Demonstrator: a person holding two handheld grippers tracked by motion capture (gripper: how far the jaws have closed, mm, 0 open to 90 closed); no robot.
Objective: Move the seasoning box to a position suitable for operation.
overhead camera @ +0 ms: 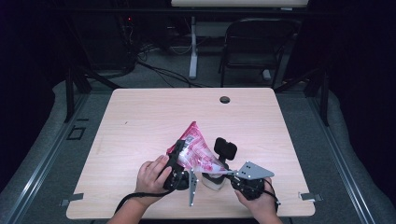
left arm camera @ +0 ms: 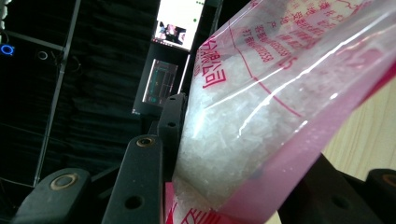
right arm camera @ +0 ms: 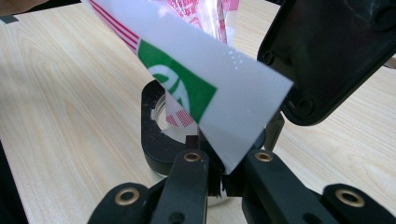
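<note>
The left gripper (overhead camera: 180, 161) has its jaws part-way closed around the fat lower body of the bag (overhead camera: 196, 149), a clear pink-printed pouch of white crystals, tilted so one corner drops toward the jar (overhead camera: 214, 179). To pour well, I judge the left hand should raise the bulk slowly and keep the slope steady, so the crystals run down in a thin stream rather than a rush. The jar stands near the table's front edge between the two hands, its flip lid (overhead camera: 225, 148) standing open behind the mouth. The right gripper (right arm camera: 223, 173) is pinched tight on the bag's flat sealed corner (right arm camera: 224, 112), just over the jar's dark rim (right arm camera: 156, 140); it should hold that corner centred on the mouth, since a small drift would likely spill onto the wood. The table (overhead camera: 140, 116) is pale wood with a cable hole (overhead camera: 224, 99) near the far edge. Beyond it the room is dark, with a chair (overhead camera: 254, 44) and cables on the floor.
</note>
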